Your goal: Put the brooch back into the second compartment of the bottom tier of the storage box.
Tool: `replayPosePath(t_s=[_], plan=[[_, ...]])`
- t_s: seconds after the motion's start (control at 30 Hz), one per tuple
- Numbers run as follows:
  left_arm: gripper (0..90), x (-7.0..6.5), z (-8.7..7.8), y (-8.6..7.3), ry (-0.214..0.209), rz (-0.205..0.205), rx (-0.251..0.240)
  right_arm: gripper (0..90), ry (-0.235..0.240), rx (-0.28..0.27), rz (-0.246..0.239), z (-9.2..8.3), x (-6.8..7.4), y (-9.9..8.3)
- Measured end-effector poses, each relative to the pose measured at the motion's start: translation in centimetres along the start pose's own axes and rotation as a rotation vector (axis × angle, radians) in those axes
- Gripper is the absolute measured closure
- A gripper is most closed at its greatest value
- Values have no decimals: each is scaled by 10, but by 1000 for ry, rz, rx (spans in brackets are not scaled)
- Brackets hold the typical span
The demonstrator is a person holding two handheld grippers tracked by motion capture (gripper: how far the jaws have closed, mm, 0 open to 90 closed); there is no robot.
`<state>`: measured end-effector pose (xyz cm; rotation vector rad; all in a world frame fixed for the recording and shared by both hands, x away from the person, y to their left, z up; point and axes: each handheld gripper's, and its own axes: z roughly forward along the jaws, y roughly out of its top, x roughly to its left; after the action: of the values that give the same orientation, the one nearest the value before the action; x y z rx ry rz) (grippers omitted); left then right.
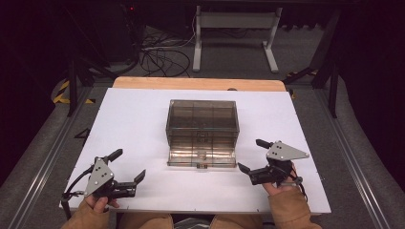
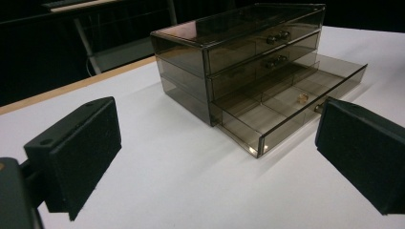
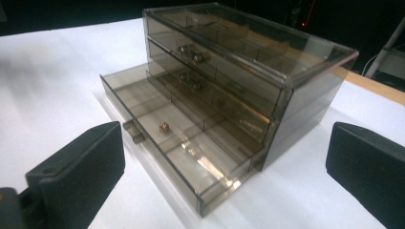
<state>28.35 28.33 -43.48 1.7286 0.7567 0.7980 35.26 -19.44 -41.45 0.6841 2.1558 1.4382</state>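
Note:
A smoky transparent chest of three drawers (image 1: 202,121) stands in the middle of the white table (image 1: 133,119). Its bottom drawer (image 1: 202,157) is pulled out toward me, with dividers inside and a small gold-coloured piece (image 3: 164,127) lying in it. The same chest (image 2: 239,52) and gold piece (image 2: 303,97) appear in the left gripper view. My left gripper (image 1: 128,165) rests open at the front left, well clear of the chest. My right gripper (image 1: 253,155) is open at the front right, just beside the drawer's right corner. Nothing is between either pair of jaws.
The white sheet covers a wooden table whose far edge (image 1: 198,84) shows behind the chest. Beyond it stand a white frame (image 1: 235,36) and loose cables (image 1: 160,55) on the floor. Metal rails (image 1: 45,148) run along both sides of the table.

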Motion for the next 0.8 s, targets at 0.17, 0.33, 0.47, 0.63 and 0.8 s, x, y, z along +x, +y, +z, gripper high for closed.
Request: replayPosePath(t_s=[0.17,0.33,0.47,0.63,0.8], plan=[[25,0,1,-1,1,2,2,2,-11,5,12,-5,-3,-9],[25,0,1,-1,5,2,-1,2,-20,-6,49,-8,-8,-17],[24,1,1,-2,3,1,5,2,-24,14,54,-9,-9,-25],[24,1,2,-3,-4,-8,-1,2,-36,15,71,-10,-13,-34],[24,2,3,-3,-6,-17,4,2,-37,19,87,-11,-15,-42]])
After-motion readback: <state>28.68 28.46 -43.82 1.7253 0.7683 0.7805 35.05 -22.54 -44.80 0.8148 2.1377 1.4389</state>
